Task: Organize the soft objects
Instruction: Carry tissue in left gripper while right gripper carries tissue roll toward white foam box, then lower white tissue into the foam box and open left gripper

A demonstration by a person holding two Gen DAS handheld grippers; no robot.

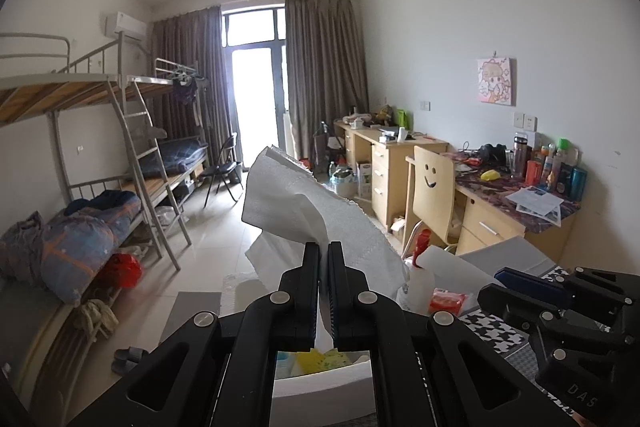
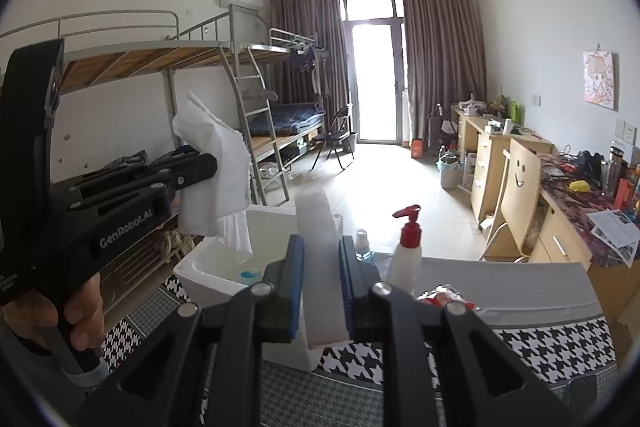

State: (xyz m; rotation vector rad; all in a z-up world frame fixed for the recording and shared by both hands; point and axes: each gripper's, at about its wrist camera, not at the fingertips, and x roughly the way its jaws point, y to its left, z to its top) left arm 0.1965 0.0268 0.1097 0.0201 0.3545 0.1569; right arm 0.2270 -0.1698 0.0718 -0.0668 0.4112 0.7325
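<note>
tissue [image 1: 292, 203] white, crumpled, perhaps quilted

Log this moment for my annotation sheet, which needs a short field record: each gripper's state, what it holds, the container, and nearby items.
left gripper: shut on white paper towel, held up in the air
right gripper: shut on white box lid, held upright on edge
container: white storage box, open, on the houndstooth mat
towel position: hangs above the box
nearby: pump bottle with red top; red packet
</note>
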